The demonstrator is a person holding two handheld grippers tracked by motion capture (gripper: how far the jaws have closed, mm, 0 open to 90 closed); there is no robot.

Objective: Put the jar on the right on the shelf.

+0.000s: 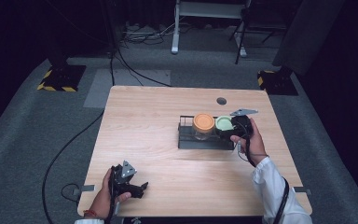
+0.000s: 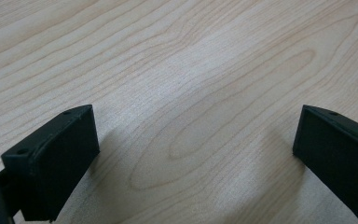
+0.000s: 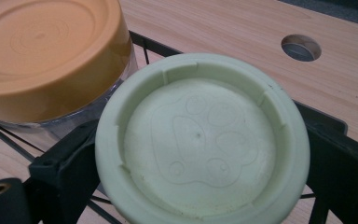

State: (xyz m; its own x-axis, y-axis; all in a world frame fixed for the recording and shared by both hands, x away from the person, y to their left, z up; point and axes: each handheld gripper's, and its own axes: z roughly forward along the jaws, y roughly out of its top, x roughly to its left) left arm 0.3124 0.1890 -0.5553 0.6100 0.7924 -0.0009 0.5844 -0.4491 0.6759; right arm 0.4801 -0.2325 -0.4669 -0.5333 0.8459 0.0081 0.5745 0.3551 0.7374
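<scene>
Green-lidded jar [image 3: 200,140] stands in the black wire rack [image 1: 186,140] near the surface's right edge, just beside an orange-lidded jar [image 1: 203,124]. The right claw [image 1: 235,127] clamps its lid from both sides. The left claw [image 1: 140,189], jaws spread and empty, rests well apart at the near-left corner.

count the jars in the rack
2: an orange-lidded jar at the rack's middle, and a green-lidded jar to its right, between the right hand-held gripper's jaws.

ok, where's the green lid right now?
High view: the green lid sits right of centre, in the right claw, over the black wire rack, beside the orange-lidded jar.
</scene>
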